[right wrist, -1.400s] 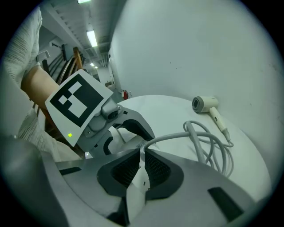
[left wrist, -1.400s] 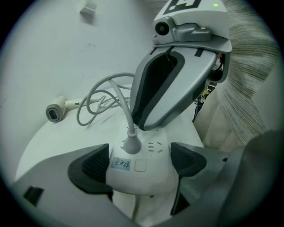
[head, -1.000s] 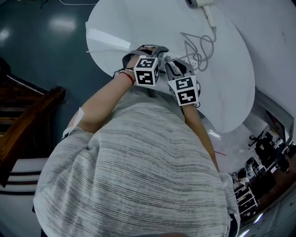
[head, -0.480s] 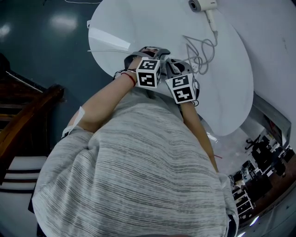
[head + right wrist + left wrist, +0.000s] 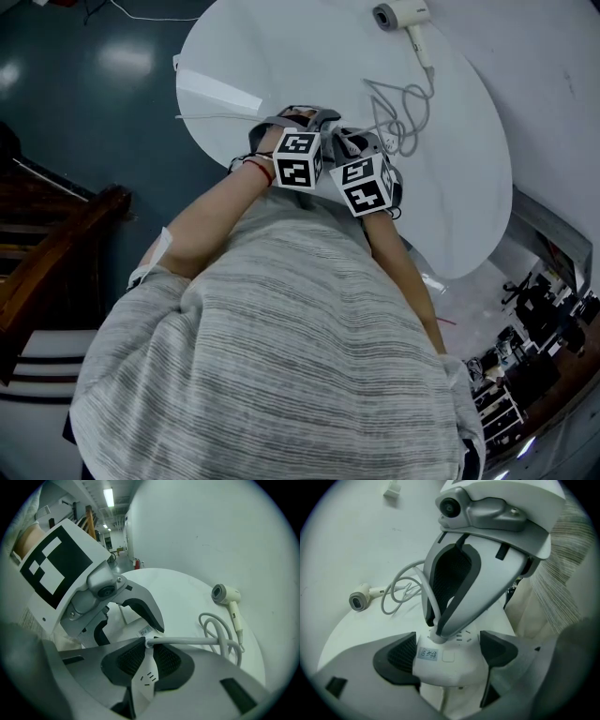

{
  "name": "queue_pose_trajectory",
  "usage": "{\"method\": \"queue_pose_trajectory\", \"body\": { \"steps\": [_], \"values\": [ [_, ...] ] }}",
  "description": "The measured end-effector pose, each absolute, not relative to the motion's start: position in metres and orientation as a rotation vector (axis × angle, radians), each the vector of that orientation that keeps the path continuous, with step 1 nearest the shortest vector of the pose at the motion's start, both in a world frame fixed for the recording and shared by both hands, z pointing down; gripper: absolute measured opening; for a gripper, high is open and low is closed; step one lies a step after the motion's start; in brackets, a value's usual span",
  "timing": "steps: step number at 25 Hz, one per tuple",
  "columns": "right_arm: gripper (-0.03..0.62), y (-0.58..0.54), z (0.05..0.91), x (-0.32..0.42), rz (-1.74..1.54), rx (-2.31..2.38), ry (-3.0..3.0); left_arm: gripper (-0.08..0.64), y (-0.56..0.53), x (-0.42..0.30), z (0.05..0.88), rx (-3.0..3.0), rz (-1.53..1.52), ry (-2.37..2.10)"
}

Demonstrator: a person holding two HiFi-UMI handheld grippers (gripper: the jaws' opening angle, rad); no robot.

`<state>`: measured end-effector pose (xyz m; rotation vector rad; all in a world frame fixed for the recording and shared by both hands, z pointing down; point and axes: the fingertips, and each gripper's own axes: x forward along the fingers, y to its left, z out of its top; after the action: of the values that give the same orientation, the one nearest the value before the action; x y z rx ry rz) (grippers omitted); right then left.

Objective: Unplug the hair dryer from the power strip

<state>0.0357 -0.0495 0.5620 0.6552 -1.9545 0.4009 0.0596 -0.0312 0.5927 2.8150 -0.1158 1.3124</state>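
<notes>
A white hair dryer [image 5: 401, 14] lies at the far side of the round white table [image 5: 469, 159], and its cord [image 5: 398, 108] loops toward me. Both grippers meet at the table's near edge. My left gripper [image 5: 447, 656] is shut on the end of a white power strip [image 5: 445, 660], its pads on the strip's two sides. My right gripper [image 5: 149, 644] reaches in from above and is shut on the hair dryer's plug [image 5: 150, 641], which sits in the strip. In the left gripper view the dryer [image 5: 358, 601] lies to the left and the plug [image 5: 436, 633] shows between the right gripper's fingers.
A long flat white object [image 5: 218, 91] lies on the table's left part with a thin white cable [image 5: 211, 117] beside it. A small white piece [image 5: 391, 488] sits far across the table. Dark floor surrounds the table; a wooden stair [image 5: 56, 253] stands at left.
Both grippers stay together at the same spot by the table's near edge. The right gripper's marker cube has tipped a little, and the head view has shifted slightly.
</notes>
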Motion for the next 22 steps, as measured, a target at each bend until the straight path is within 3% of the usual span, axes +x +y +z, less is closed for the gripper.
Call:
{"method": "queue_pose_trajectory", "body": {
  "steps": [22],
  "values": [
    [0.052,-0.0466,0.5573,0.0356,0.42,0.646,-1.908,0.422,-0.03,0.0595,0.5934,2.792,1.31,-0.104]
  ]
}}
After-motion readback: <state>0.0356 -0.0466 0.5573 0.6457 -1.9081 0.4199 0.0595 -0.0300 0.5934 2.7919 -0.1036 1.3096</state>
